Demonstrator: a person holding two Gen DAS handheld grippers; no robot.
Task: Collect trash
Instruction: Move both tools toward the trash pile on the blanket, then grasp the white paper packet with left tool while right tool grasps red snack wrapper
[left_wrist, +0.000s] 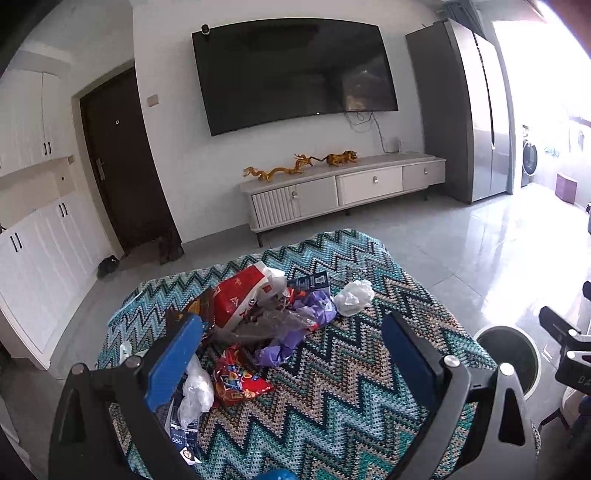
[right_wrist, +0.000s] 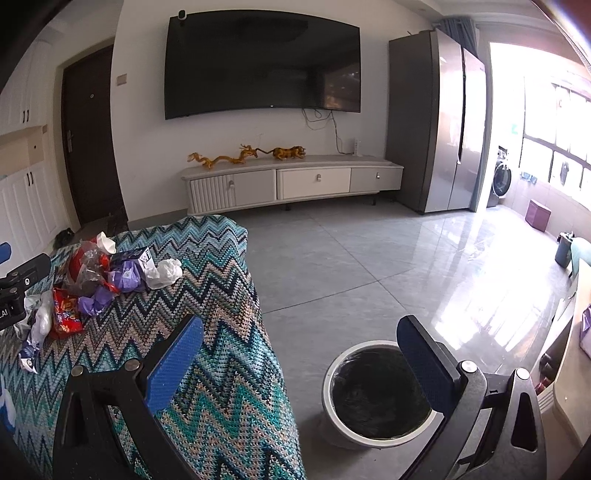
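Note:
A pile of trash lies on a table under a zigzag cloth (left_wrist: 332, 417): a red and white bag (left_wrist: 240, 295), purple wrappers (left_wrist: 295, 332), a red snack packet (left_wrist: 236, 380), crumpled white plastic (left_wrist: 354, 297) and clear plastic (left_wrist: 195, 395). My left gripper (left_wrist: 291, 350) is open and empty, held above the near side of the pile. My right gripper (right_wrist: 301, 363) is open and empty, between the table's right edge and a white bin with a black liner (right_wrist: 373, 395) on the floor. The pile shows at left in the right wrist view (right_wrist: 99, 280).
The bin also shows at right in the left wrist view (left_wrist: 506, 354), next to the right gripper's body (left_wrist: 569, 343). A TV stand (right_wrist: 291, 181) and a fridge (right_wrist: 439, 118) stand against the far wall. Grey tiled floor (right_wrist: 369, 266) lies between.

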